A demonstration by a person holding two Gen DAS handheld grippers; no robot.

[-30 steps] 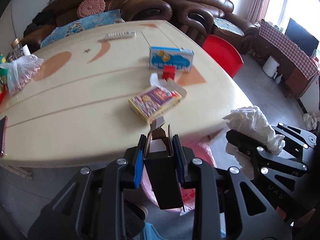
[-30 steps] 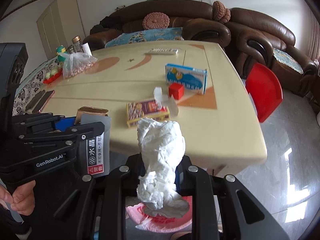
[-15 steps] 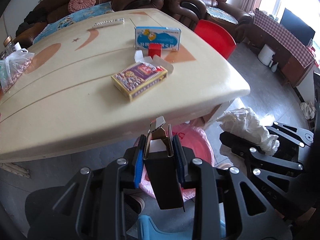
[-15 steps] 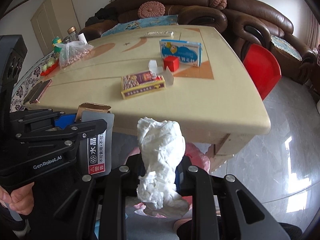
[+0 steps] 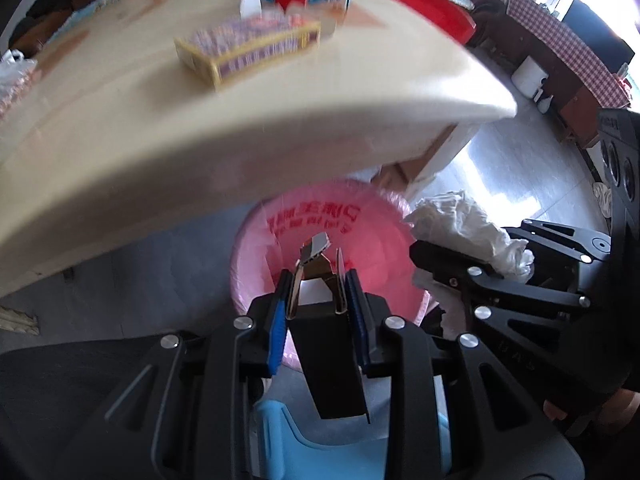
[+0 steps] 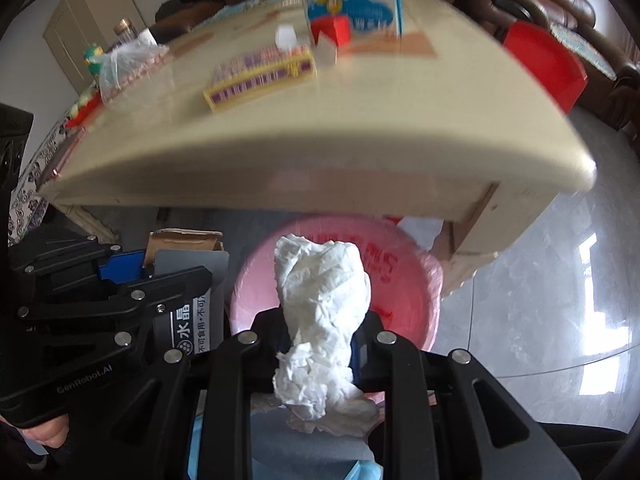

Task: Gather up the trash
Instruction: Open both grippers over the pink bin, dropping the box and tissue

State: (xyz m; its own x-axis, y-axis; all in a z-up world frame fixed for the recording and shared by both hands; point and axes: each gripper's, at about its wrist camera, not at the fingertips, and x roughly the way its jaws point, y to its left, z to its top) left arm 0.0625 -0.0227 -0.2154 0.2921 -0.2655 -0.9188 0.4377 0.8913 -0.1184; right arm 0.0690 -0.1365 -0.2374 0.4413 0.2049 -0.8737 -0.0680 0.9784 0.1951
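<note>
Risk 1: tissue wad [image 6: 320, 320] is light & crumpled; if let go from up here it could drift and land on the floor beside the pink bin [image 6: 404, 280], not in it.
Risk 2: tissue could cling to the pads after opening, so it might ride back up w/ the hand-held gripper.
Risk 3: carton [image 5: 324, 344] is long and stiff; dropped at a tilt it could catch the bin rim or the worktop [image 5: 240, 152] edge just above and tip out.
Risk 4: both hand-held grippers are close side by side over one bin opening, so they could knock each other on release.
Left hand-held gripper [image 5: 318, 292]: closed tight on the dark carton, open torn flaps pointing at the bin.
Right hand-held gripper [image 6: 316, 340]: closed on the tissue wad, most of it sticking out ahead of the jaws.
Pose: both tilted steeply down, noses aimed into the bin mouth, below the worktop edge; frames blurred.
Trash location: carton & tissue both held in the air above the bin, nothing in it yet as far as I can see.
Left on worktop: yellow box [image 6: 260, 76], blue box [image 6: 356, 8], red cube [image 6: 332, 30]; whether they're trash I can't tell.
</note>
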